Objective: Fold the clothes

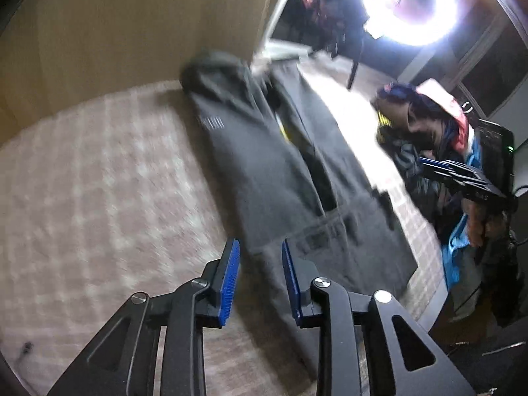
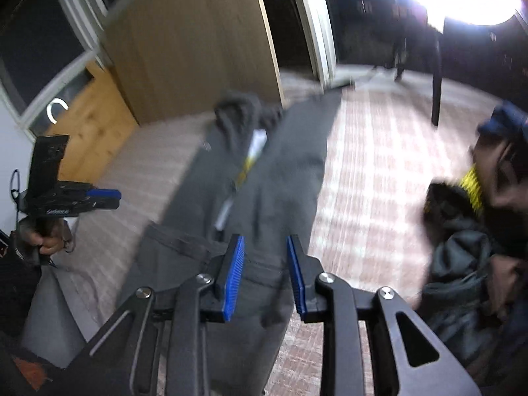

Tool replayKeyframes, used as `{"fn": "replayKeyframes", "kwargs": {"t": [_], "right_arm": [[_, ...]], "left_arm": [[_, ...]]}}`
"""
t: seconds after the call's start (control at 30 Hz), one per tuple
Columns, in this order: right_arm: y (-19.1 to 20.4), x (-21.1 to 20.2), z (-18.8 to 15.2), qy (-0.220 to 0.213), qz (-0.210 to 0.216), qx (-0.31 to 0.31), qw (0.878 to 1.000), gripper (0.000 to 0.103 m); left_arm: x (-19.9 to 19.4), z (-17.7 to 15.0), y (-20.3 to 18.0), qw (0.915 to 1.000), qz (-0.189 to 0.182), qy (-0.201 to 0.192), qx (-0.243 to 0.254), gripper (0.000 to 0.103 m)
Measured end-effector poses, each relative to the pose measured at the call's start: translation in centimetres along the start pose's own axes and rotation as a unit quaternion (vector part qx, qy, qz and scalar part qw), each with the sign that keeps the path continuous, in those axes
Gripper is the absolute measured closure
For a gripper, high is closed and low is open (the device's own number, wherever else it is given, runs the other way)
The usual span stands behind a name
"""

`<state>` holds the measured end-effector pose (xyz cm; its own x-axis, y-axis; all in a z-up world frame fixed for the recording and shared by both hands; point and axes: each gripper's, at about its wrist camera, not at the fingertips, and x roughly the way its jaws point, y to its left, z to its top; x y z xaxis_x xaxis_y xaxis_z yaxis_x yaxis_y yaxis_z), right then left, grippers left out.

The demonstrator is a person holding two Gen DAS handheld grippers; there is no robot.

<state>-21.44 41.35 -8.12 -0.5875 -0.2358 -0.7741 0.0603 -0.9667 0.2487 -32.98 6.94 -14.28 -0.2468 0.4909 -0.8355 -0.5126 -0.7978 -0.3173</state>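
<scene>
A: Grey fabric, a pair of trousers [image 1: 274, 151], lies lengthwise on the checked pink bed cover [image 1: 99, 181], legs side by side. Small pale mark near the far end, blurred, unreadable.

B: Left gripper [image 1: 260, 277]?

A: Blue ribbed pads parted, nothing between them; it hangs above the trousers' near end, not touching cloth.

B: Right gripper [image 2: 265, 274]?

A: Same: pads apart, empty, over the waistband. Yellow-and-white tag [image 2: 247, 161] shows between the legs; print too smeared to read.

B: Right of that?

A: Heap of clothes [image 2: 462, 264], dark with a yellow patch, cut off at the edge. Motion blur throughout; lamp glare hides the top.
</scene>
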Motion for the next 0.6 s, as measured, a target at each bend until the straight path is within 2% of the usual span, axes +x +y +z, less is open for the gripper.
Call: {"fn": "replayKeyframes", "kwargs": {"t": [0.03, 0.07, 0.2, 0.3, 0.4, 0.5, 0.6], "right_arm": [[0.1, -0.9, 0.6, -0.008, -0.003, -0.007, 1.000, 0.070], [0.0, -1.2, 1.6, -0.015, -0.011, -0.012, 1.000, 0.064], [-1.4, -0.3, 6.2, -0.031, -0.018, -0.015, 0.999, 0.059], [-3.6, 4.0, 9.9, -0.027, -0.023, 0.003, 0.999, 0.059], [-5.9, 9.3, 12.5, 0.008, -0.030, 0.020, 0.999, 0.059], [-7.9, 14.5, 14.5, 0.038, -0.041, 0.027, 0.998, 0.059], [-10.0, 19.0, 15.8, 0.056, -0.030, 0.045, 0.997, 0.059]], "left_arm": [[-0.8, 0.8, 0.2, 1.0000, 0.004, -0.009, 0.003, 0.067], [-1.0, 1.8, 0.5, 0.9999, 0.009, -0.013, 0.005, 0.066], [0.1, 6.3, 1.9, 0.9996, 0.020, -0.018, 0.006, 0.066], [4.0, 10.0, 3.6, 0.9997, 0.025, 0.006, -0.002, 0.066], [7.8, 13.2, 5.3, 0.9991, 0.033, 0.025, -0.014, 0.066], [11.5, 15.4, 6.9, 0.9982, 0.030, 0.045, -0.026, 0.065], [15.2, 17.0, 8.2, 0.9968, 0.017, 0.070, -0.034, 0.064]]}}
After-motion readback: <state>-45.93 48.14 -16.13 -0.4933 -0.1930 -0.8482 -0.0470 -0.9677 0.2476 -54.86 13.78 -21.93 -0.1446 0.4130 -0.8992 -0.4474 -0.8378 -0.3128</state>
